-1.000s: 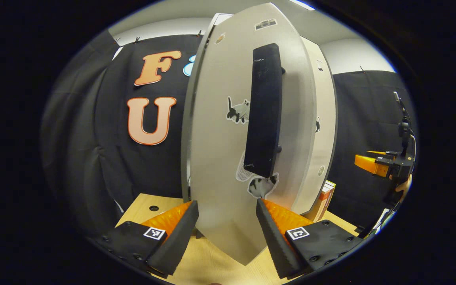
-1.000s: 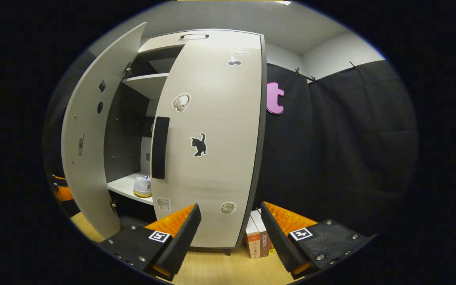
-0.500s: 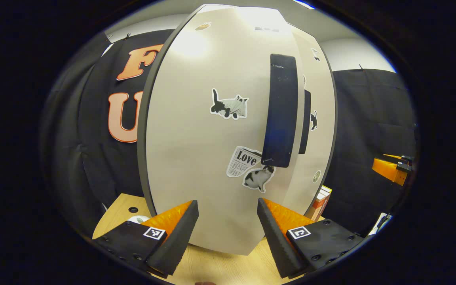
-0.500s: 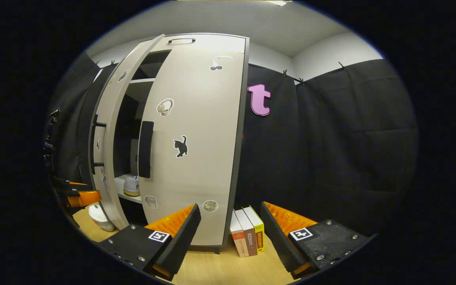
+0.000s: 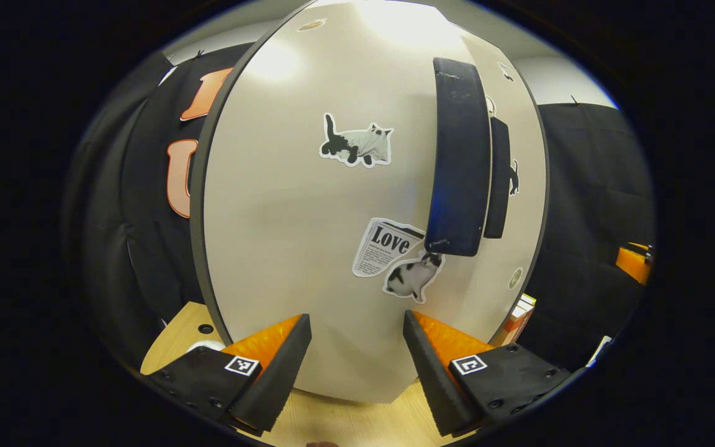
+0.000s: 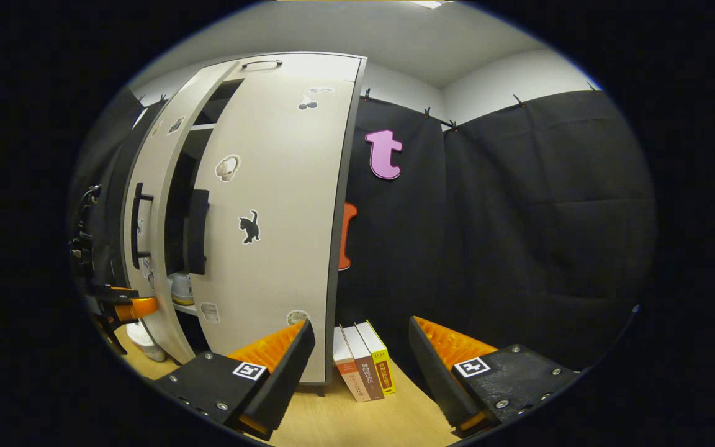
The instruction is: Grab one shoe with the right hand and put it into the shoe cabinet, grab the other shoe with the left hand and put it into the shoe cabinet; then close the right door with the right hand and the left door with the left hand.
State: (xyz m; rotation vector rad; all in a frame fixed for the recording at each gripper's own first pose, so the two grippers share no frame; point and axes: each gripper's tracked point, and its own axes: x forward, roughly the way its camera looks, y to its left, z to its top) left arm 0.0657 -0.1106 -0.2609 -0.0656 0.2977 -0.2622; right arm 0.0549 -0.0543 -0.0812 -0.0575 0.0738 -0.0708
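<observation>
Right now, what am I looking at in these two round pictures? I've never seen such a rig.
A person holds two hand-held grasping tools, each with a fisheye camera. The left gripper view looks along the left tool, open and empty, facing the shoe cabinet's left door up close, with its black handle and cat stickers. The right gripper view looks along the right tool, also open and empty, farther back: the right door looks closed, the left door slightly ajar, a shoe on a shelf in the gap. Books stand on the wooden table beside the cabinet.

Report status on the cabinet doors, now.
Both grippers open, empty. Beige left door nearly shut; right door closed. White shoe shelved.
</observation>
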